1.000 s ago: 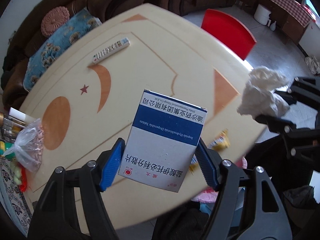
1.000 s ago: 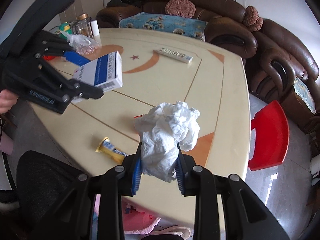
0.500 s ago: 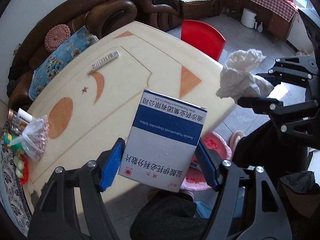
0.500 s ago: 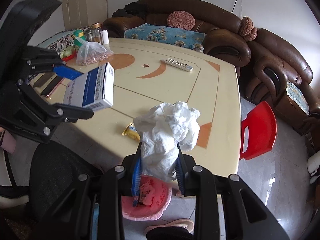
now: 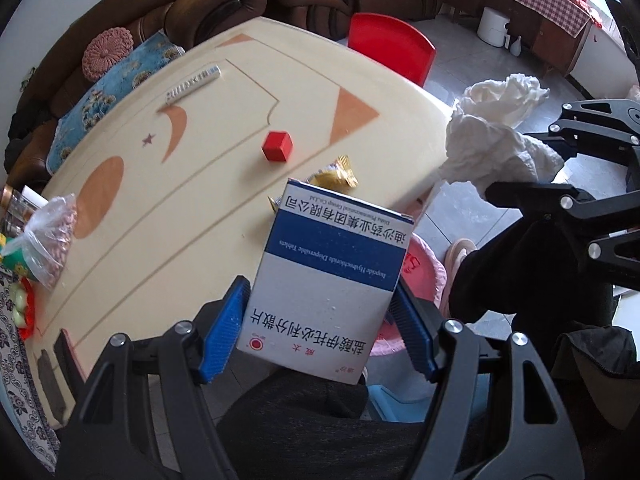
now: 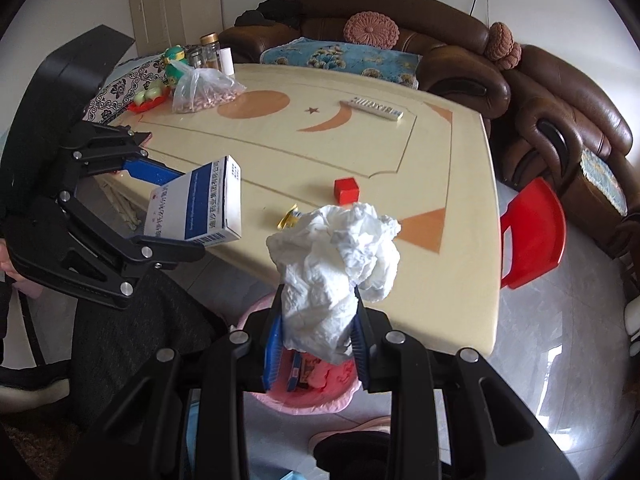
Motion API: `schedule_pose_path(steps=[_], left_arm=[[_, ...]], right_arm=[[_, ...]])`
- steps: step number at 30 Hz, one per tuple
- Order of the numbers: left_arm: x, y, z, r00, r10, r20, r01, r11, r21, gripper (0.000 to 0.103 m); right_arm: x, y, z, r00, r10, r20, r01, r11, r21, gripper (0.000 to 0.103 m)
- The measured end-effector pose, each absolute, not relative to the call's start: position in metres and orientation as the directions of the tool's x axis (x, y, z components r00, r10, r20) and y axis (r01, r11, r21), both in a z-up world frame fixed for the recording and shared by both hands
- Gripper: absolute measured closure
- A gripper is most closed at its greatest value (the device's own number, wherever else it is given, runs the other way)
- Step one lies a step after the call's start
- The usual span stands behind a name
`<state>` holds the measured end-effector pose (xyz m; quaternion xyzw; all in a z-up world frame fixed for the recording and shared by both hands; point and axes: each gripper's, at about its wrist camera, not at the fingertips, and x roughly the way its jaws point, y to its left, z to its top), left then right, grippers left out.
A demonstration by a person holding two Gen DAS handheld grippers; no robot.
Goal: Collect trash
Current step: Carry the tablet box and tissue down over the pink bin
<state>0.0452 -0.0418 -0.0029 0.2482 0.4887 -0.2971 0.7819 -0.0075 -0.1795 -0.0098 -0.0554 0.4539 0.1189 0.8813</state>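
1. The left gripper point(image 5: 320, 316) had its jaws opened about as wide as the medicine box point(image 5: 332, 284) and pressed on the box's two sides. The box stood nearly upright between the blue pads point(image 5: 222, 334), and its top reached well ahead of them.
2. The right gripper point(image 6: 316, 344) had its jaws almost closed on the lower part of a crumpled white tissue wad point(image 6: 336, 272); most of the wad bulged above and ahead of the jaws.
3. A pink trash bin point(image 6: 308, 394) was below and just behind the right jaws, on the floor beside the table point(image 6: 440, 280) (some trash was already inside).
4. Ahead of both jaws, a yellow snack wrapper point(image 5: 334, 172) and a red cube point(image 5: 277, 146) lay on the table, not collected.
5. I judge two risks. The tissue was held only at its base, so it could slip or tear out early and fall beside the bin. The box was not yet over the bin, so an early release would drop it on the floor or on the person's lap.
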Motion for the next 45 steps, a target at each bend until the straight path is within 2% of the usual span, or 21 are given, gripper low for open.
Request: schedule_pose_path(steps=[12, 23, 34, 45], left_arm=[[0.031, -0.043, -0.071, 0.277, -0.227, -0.934, 0.698, 0.715, 0.033, 0.034], [0.03, -0.045, -0.137, 0.19, -0.202, -0.961, 0.678, 0.735, -0.02, 0.034], [0.04, -0.051, -0.203, 0.054, -0.184, -0.981, 0.603, 0.789, -0.115, 0.034], [0.055, -0.054, -0.247, -0.069, -0.162, -0.984, 0.524, 0.834, -0.174, 0.034]], right_arm=[[-0.01, -0.183, -0.061, 0.486, 0.186, -0.854, -0.205, 0.974, 0.095, 0.074], [-0.002, -0.186, -0.135, 0.388, 0.208, -0.898, -0.156, 0.975, 0.158, 0.074], [0.012, -0.19, -0.201, 0.29, 0.246, -0.925, -0.11, 0.969, 0.223, 0.074], [0.039, -0.19, -0.254, 0.195, 0.265, -0.944, -0.101, 0.963, 0.249, 0.074]])
